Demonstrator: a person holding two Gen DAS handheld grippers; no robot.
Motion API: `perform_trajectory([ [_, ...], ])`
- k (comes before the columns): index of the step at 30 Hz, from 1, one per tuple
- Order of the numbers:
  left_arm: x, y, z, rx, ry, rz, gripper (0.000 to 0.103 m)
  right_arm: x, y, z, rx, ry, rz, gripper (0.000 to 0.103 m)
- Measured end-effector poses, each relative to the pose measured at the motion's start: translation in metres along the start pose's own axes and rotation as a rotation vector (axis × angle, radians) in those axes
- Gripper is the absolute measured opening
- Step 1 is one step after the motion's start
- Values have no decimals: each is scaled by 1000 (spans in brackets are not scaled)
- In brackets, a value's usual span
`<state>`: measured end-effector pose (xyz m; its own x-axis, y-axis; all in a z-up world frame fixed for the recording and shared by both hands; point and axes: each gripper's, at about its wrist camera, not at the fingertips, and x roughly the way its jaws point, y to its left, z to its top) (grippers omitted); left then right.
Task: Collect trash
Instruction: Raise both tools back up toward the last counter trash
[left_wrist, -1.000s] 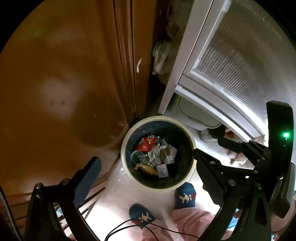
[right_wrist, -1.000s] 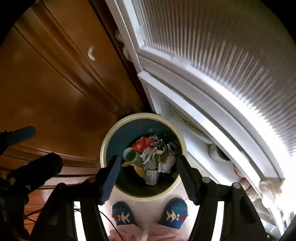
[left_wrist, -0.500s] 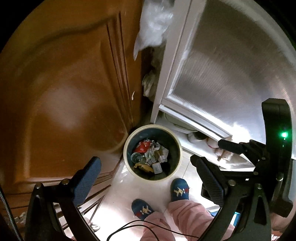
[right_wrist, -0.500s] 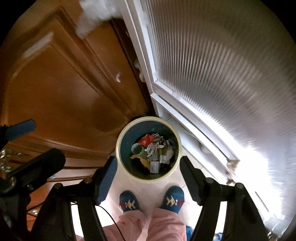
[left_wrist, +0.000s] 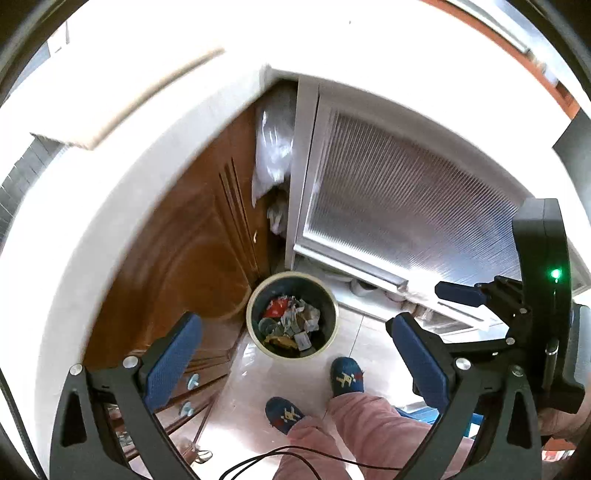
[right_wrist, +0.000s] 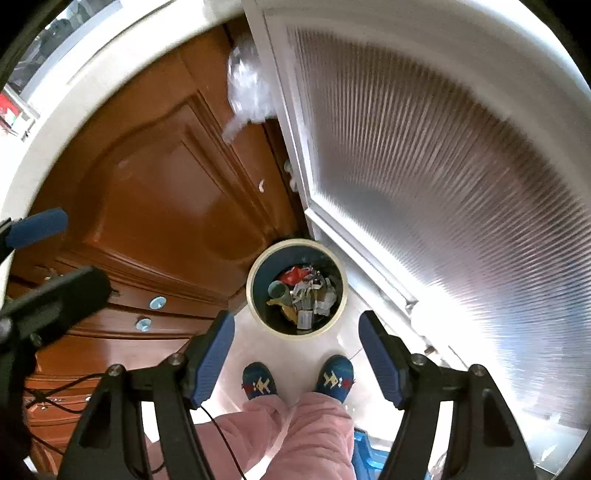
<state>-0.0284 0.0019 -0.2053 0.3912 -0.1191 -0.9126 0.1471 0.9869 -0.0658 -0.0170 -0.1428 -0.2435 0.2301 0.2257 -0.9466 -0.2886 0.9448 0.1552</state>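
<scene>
Left tongs (left_wrist: 291, 354) released, nothing between them, right tongs (right_wrist: 295, 354) likewise released and bare, both above bin (right_wrist: 296, 289) holding trash (right_wrist: 303, 291) on floor

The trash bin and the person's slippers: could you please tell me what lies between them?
Only bare, pale floor separates the trash bin from the two blue slippers; the right wrist view shows this most clearly.

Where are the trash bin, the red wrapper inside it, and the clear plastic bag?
trash bin (right_wrist: 258, 266), right wrist view, cream rim, left side.
red wrapper (right_wrist: 295, 275), right wrist view, its middle.
clear plastic bag (left_wrist: 275, 147), left wrist view, its middle.
</scene>
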Motion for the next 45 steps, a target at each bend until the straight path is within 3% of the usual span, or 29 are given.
perform_trajectory([
  [11, -89, 3, 42, 84, -164, 23, 102, -98, 29, 24, -97, -185, -45, 70],
  [19, -137, 13, 80, 126, -263, 25, 102, -156, 47, 52, -94, -363, -97, 70],
  [28, -174, 32, 141, 86, -350, -54, 102, -207, 47, 100, -53, -533, -201, 70],
  [38, -157, 36, 231, 77, -383, -28, 102, -219, 17, 184, -28, -590, -227, 70],
  [42, -134, 34, 276, 28, -377, 21, 102, -203, -8, 232, -26, -586, -185, 70],
  [45, -111, 36, 313, -9, -363, 2, 102, -182, -29, 274, -34, -551, -137, 70],
])
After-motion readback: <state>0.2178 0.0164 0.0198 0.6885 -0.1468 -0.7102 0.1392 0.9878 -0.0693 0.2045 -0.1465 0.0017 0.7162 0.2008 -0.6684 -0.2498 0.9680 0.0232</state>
